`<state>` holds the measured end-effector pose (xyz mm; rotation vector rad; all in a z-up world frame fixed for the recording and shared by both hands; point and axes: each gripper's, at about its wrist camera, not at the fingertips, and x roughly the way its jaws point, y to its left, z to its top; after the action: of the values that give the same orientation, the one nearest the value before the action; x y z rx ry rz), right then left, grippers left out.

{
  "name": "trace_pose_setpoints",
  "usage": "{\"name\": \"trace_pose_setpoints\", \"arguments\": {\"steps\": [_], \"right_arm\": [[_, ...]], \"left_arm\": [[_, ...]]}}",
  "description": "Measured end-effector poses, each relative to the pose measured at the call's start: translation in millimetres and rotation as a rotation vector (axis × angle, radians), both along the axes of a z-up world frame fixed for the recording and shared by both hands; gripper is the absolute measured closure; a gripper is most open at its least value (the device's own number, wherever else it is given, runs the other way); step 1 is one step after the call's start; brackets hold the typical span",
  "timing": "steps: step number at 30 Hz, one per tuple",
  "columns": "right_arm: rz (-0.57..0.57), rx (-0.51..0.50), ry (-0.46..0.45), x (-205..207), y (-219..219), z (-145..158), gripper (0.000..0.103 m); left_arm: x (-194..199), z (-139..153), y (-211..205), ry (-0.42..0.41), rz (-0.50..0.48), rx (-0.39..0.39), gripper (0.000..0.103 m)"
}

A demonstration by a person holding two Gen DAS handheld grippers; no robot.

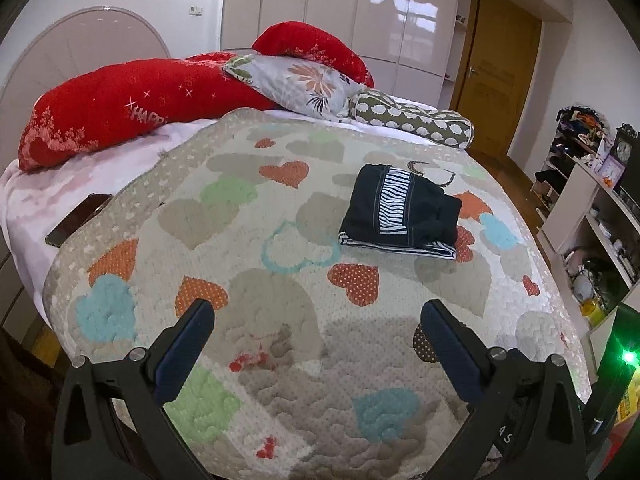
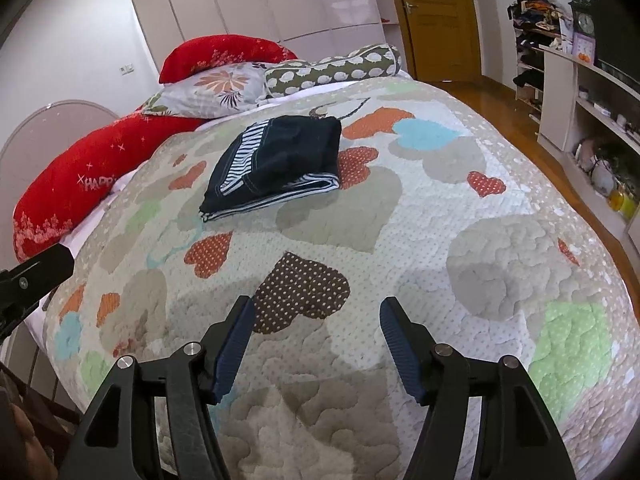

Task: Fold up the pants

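Note:
The pants (image 1: pixel 400 210) are dark navy with a black-and-white striped band. They lie folded in a compact bundle on the heart-patterned quilt (image 1: pixel 248 240), right of the bed's middle. They also show in the right wrist view (image 2: pixel 276 160). My left gripper (image 1: pixel 318 314) is open and empty, held above the quilt well short of the pants. My right gripper (image 2: pixel 318 312) is open and empty too, above a brown dotted heart, short of the pants. Part of the left gripper (image 2: pixel 28 280) shows at the left edge of the right wrist view.
Red pillows (image 1: pixel 108 108), a floral pillow (image 1: pixel 296 80) and a dotted bolster (image 1: pixel 416 122) lie at the bed's head. A dark phone (image 1: pixel 78 220) lies on the pink sheet at the left. Shelves (image 2: pixel 592 120) with clutter stand on the right, and a wooden door (image 1: pixel 496 76) is behind.

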<state>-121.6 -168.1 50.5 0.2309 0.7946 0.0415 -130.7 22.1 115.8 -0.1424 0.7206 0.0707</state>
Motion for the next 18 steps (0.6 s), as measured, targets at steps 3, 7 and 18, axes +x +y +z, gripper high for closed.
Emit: {"name": "trace_pose_setpoints", "arguments": {"steps": [3, 7, 18], "right_arm": [[0.004, -0.012, -0.009, -0.6, 1.3, 1.3, 0.033], [-0.005, -0.017, -0.01, -0.5, 0.2, 0.6, 0.032], [-0.005, -0.02, 0.008, 0.5, 0.7, -4.1, 0.032]], "left_arm": [[0.4, -1.1, -1.5, 0.006, -0.006, -0.001, 0.0], [0.4, -4.2, -4.6, 0.017, -0.019, 0.002, 0.0], [-0.2, -4.3, -6.2, 0.016, -0.022, 0.001, 0.0]]}}
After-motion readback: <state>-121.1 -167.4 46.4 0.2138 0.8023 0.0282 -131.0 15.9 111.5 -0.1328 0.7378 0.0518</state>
